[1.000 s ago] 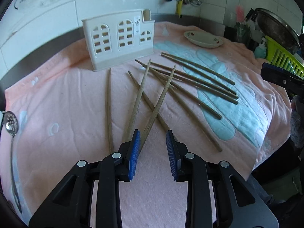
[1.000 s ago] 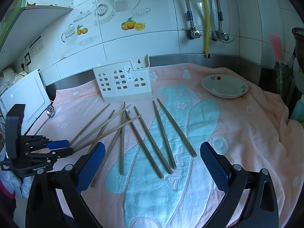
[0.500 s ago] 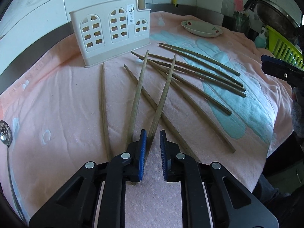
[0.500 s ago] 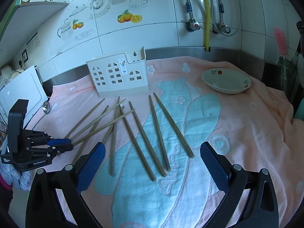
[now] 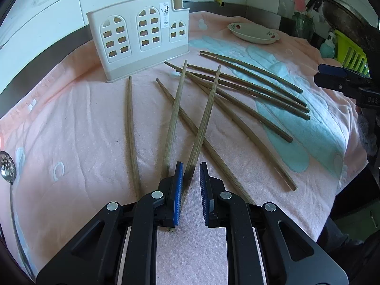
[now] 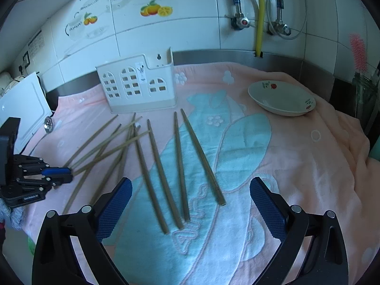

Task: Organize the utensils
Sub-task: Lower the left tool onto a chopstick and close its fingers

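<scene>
Several brown wooden chopsticks lie scattered on a pink and blue towel point(image 5: 71, 130). My left gripper point(image 5: 191, 180) has its blue pads nearly closed around the near end of one chopstick point(image 5: 204, 118); a small gap still shows on the right side. A second chopstick point(image 5: 174, 116) lies just left of the left pad. The left gripper also shows in the right wrist view point(image 6: 57, 172). My right gripper point(image 6: 190, 204) is wide open and empty, held above several chopsticks point(image 6: 180, 166). A white slotted utensil holder point(image 5: 140, 35) stands at the back, also in the right wrist view point(image 6: 140, 87).
A shallow flowered dish point(image 6: 281, 98) sits at the back right on the towel point(image 6: 296, 154). A slotted metal spoon point(image 5: 8, 173) lies at the left edge. A green rack point(image 5: 349, 52) and a pot stand at the far right. A tiled wall with pipes lies behind.
My left gripper's jaws have closed from open to nearly shut around one chopstick's end and moved forward. The right gripper has shifted slightly closer to the chopsticks, still open.
</scene>
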Motion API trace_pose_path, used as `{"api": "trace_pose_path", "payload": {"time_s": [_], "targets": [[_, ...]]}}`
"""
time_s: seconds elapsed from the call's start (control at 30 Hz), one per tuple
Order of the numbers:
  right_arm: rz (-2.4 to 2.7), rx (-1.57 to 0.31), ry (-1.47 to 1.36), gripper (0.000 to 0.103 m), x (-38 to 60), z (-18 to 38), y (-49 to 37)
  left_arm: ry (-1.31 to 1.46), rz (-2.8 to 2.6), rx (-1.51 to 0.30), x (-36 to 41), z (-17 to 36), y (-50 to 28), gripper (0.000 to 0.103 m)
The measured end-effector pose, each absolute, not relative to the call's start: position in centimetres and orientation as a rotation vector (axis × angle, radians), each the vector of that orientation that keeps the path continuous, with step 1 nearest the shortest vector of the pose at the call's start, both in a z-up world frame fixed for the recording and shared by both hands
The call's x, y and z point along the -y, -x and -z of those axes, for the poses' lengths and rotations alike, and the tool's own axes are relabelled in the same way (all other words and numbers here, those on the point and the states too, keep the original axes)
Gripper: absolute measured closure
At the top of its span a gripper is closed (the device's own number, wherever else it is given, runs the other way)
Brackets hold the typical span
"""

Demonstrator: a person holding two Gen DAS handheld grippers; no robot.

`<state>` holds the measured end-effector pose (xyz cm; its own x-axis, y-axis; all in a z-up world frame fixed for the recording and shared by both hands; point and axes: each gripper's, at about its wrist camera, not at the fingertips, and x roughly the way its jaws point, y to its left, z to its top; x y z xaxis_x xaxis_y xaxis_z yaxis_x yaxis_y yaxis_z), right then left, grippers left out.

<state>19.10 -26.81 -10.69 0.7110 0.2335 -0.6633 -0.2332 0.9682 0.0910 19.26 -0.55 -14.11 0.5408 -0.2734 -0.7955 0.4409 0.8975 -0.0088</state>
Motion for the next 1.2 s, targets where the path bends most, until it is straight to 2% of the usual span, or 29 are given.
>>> {"api": "trace_pose_path", "payload": {"time_s": [0.5,0.53,0.6,0.67,0.77,1.07,1.2], "targets": [[-0.296,-0.774,0.054,0.009,26.6,11.8,-20.9,-0.222,0.426,-0.934,0.6,14.4,-19.9,0.087],[-0.3,-0.778,0.055,0.011,26.6,11.9,-21.0,-0.224,0.426,-0.934,0.6,14.4,-19.9,0.087],[-0.304,-0.792,0.061,0.023,26.7,12.2,-21.4,-0.229,0.424,-0.937,0.6,14.5,-20.0,0.087],[-0.303,-0.801,0.06,0.025,26.9,12.4,-21.8,-0.222,0.424,-0.939,0.6,14.5,-20.0,0.087],[-0.312,-0.819,0.057,0.036,27.2,12.7,-22.4,-0.219,0.426,-0.937,0.5,14.5,-20.0,0.087],[-0.326,-0.857,0.087,0.06,27.1,13.7,-24.3,-0.226,0.441,-0.939,0.5,14.5,-20.0,0.087],[-0.325,-0.873,0.098,0.065,27.1,14.2,-25.0,-0.245,0.445,-0.935,0.6,14.6,-19.8,0.087]]}}
